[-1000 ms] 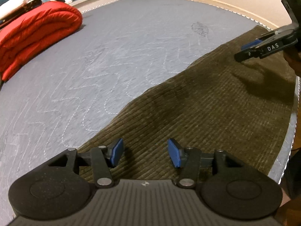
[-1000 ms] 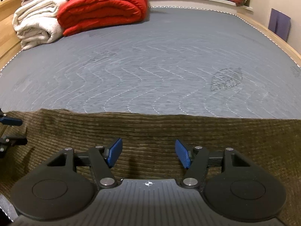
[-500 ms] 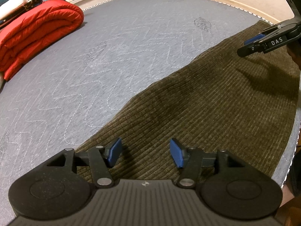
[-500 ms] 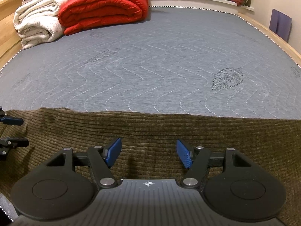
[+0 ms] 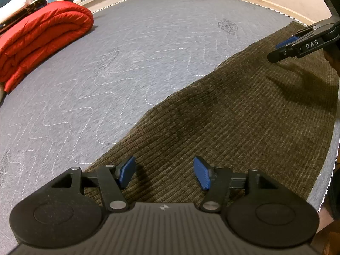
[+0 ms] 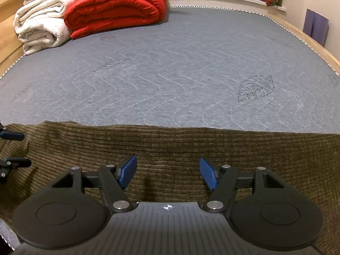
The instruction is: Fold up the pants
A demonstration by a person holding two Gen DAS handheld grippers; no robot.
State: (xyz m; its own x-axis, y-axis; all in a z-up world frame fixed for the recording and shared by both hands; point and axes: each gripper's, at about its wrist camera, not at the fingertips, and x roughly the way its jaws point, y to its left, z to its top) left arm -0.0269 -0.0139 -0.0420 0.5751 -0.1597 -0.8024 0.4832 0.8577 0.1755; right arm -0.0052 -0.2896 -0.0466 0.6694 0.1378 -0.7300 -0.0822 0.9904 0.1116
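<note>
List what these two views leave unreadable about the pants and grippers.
- Pants near edge: both views, hidden under the gripper bodies.
- Pants ends: cut off by the frame edges, so waistband and hems can't be told apart.
- Left gripper: right view, cropped at the left edge.
- Right gripper: left view, side-on, jaws' gap unclear.

One readable text only: white capitals "DAS" on the black finger of the right tool [image 5: 282, 50], seen from the left wrist view at the upper right. Small crosshair emblem, no letters, on the ribbed housing of each tool: left tool [image 5: 163, 171], right tool [image 6: 167, 171]. Nothing else legible.
</note>
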